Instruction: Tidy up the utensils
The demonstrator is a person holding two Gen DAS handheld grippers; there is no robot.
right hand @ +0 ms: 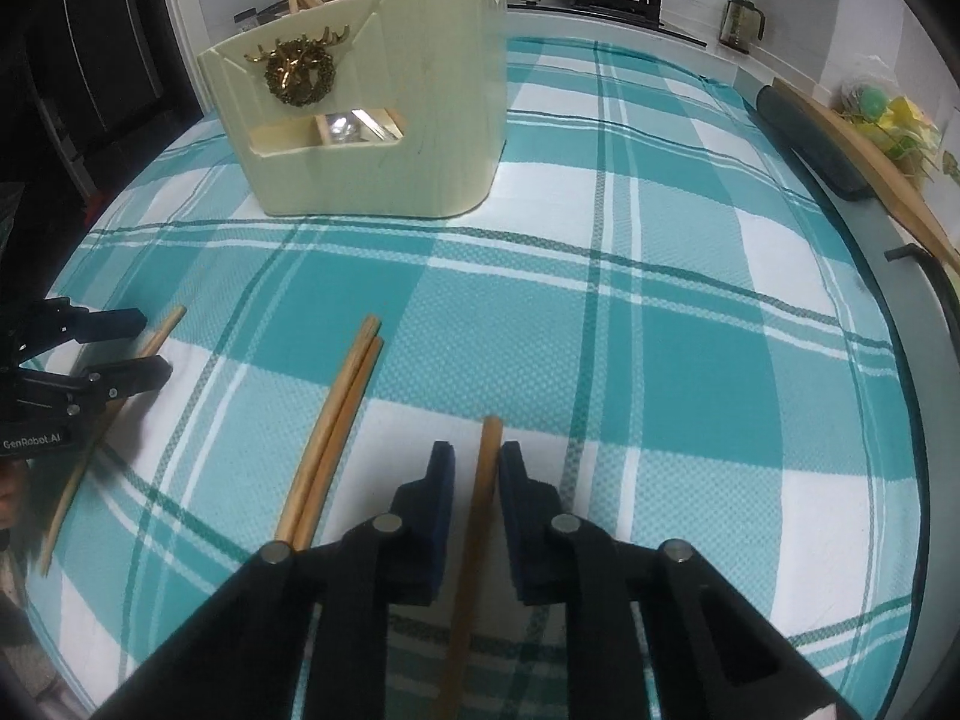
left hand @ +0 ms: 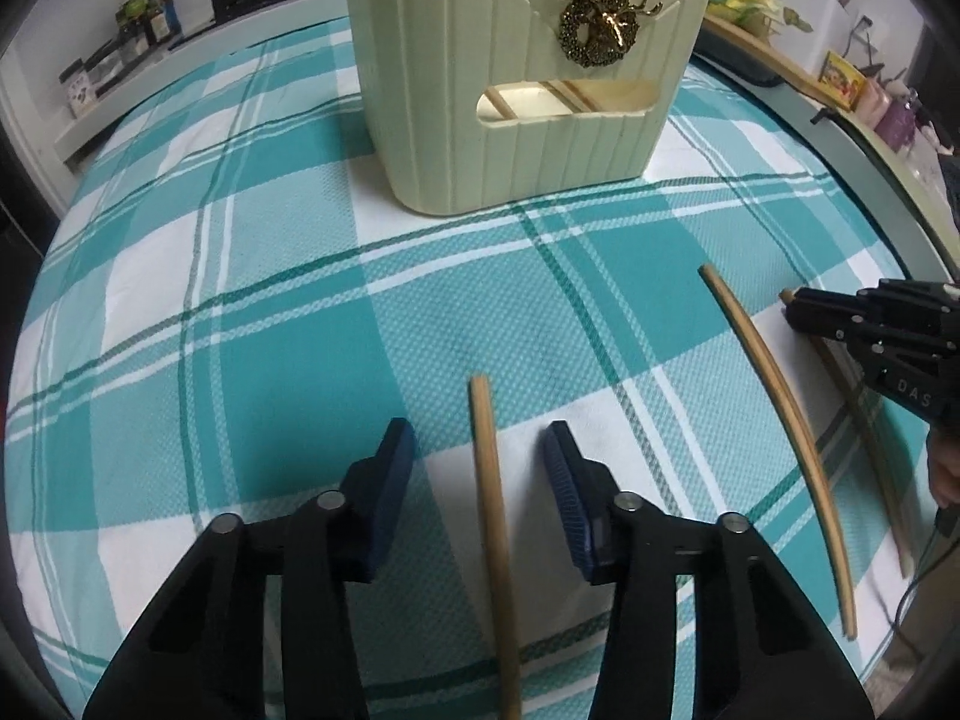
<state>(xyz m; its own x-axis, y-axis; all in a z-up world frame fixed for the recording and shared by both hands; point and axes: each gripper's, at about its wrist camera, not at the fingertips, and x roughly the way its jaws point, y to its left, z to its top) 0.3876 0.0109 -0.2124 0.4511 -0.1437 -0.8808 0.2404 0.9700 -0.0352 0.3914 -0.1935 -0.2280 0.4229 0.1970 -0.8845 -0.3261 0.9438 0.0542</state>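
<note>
Bamboo chopsticks lay on the checked cloth [left hand: 240,300] before the cream holder [left hand: 516,90]. The left gripper [left hand: 480,462] straddled one chopstick [left hand: 489,480], jaws apart; the right gripper [right hand: 477,468] pinched another [right hand: 483,480]. Light, stiff, likely slippery; best taken mid-shaft.

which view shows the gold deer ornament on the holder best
The left wrist view. There the gold deer ornament faces the camera, large and sharp, antlers and wreath clear against the cream holder. In the right wrist view the ornament is smaller and seen at an angle, though still recognisable.
</note>
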